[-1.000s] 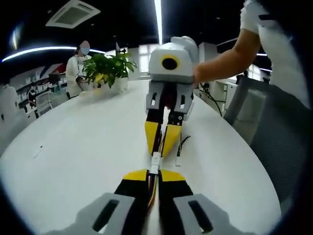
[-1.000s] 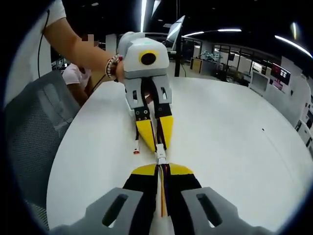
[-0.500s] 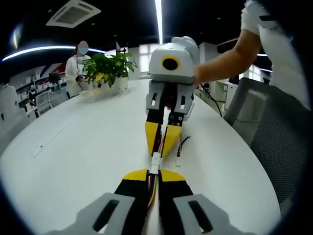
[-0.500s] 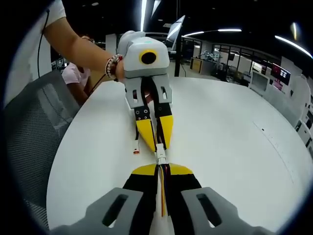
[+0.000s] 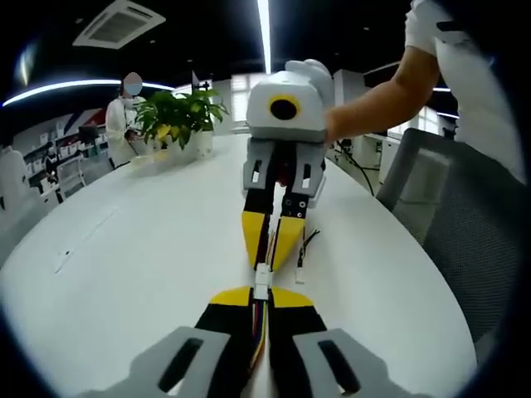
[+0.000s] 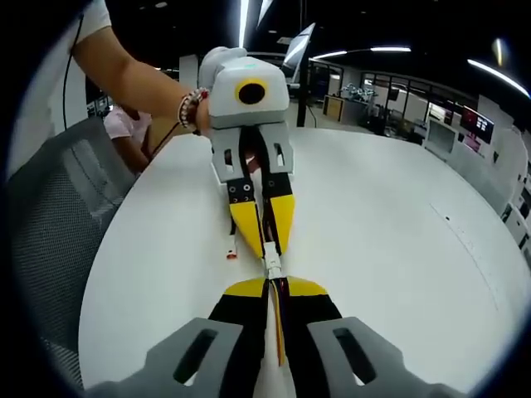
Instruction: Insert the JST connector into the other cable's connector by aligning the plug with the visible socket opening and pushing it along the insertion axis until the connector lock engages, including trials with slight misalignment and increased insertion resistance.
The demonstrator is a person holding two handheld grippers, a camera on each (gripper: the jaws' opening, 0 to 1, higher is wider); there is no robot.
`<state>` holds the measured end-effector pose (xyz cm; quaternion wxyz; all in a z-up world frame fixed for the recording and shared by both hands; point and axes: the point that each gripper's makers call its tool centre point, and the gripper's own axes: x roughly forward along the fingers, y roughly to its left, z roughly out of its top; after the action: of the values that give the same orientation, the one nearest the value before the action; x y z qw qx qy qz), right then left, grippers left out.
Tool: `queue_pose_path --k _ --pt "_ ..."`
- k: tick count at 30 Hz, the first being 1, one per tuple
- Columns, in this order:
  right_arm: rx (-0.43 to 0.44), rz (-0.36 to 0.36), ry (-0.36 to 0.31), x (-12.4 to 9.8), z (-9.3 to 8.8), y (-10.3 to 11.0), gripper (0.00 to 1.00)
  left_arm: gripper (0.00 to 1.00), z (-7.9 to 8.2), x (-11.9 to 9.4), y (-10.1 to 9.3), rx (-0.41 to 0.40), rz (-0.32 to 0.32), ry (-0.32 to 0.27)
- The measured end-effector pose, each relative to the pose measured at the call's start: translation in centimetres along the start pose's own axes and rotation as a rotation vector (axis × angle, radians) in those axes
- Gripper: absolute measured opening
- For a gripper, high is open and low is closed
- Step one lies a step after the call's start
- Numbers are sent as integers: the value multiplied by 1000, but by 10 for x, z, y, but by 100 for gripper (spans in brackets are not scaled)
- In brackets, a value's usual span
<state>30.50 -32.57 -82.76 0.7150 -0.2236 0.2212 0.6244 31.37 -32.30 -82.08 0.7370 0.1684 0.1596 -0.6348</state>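
Note:
Two grippers face each other tip to tip above a white table (image 5: 124, 249). In the left gripper view, my left gripper (image 5: 260, 292) is shut on a multicoloured cable whose white JST connector (image 5: 262, 278) sticks out of its yellow tips. The right gripper (image 5: 271, 249) comes in opposite, shut on the other cable. In the right gripper view, my right gripper (image 6: 272, 284) clamps its own wires, and the white connector pair (image 6: 271, 267) sits between its tips and the left gripper (image 6: 264, 236). The two white housings meet in line; whether the lock has caught I cannot tell.
A loose cable end (image 5: 304, 253) lies on the table beside the connectors, seen as a red-tipped lead (image 6: 231, 249) in the right gripper view. A potted plant (image 5: 178, 116) stands at the far side. A grey mesh chair (image 5: 456, 224) stands by the table edge. A person's arm (image 6: 133, 79) holds each gripper.
The two grippers have drawn slightly closer together along their common axis. The connectors stay between the tips, and both grippers stay shut.

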Motion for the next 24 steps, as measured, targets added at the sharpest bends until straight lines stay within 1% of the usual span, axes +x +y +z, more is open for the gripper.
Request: queue_pose_path --k 3,16,20,24 --pt "1 -2 7 0 -2 -1 3 0 0 1 0 7 1 7" --pt "2 -7 -1 0 1 0 3 0 0 -1 1 6 4 5" --pt "1 -16 -5 1 2 -4 3 0 0 -1 6 9 11 3" --pt "7 -30 -11 3 4 -13 4 0 0 -1 16 11 26 8"
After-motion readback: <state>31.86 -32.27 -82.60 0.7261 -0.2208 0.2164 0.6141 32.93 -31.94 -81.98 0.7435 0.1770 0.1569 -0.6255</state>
